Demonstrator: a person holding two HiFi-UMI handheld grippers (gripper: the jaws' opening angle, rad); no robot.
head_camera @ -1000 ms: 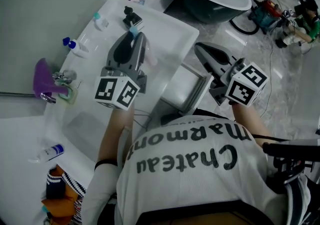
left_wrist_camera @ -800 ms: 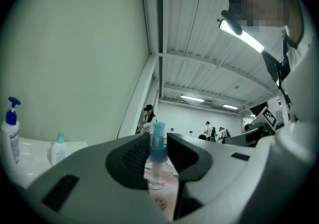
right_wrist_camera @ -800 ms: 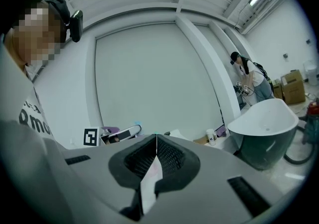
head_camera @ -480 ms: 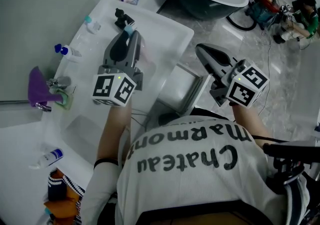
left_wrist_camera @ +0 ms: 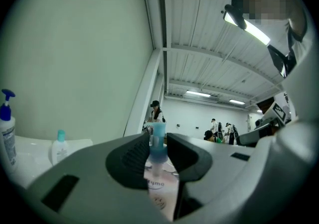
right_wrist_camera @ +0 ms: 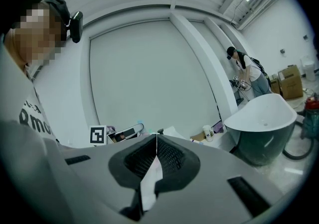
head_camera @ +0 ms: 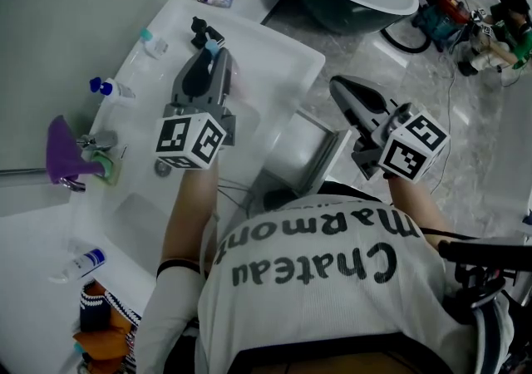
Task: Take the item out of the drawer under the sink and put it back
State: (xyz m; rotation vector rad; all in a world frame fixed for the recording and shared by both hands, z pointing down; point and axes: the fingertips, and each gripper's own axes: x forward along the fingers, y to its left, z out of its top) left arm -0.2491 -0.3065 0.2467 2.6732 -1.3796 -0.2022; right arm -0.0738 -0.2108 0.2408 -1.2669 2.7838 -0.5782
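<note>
One bottle (left_wrist_camera: 160, 188), clamped in left claw (head_camera: 217, 59), has dipped slightly beside the drawer (head_camera: 309, 144) (return pending); right claw (right_wrist_camera: 156, 151) closed, empty.

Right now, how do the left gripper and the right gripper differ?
The left gripper grips a pink bottle with a teal top; the right gripper is shut on nothing. The left gripper hangs over the white counter; the right gripper is off its edge. Both are the same grey build.

The white counter (head_camera: 278, 52) bears a blue-pump bottle (head_camera: 112, 90) and a teal-capped bottle (head_camera: 154, 43).
</note>
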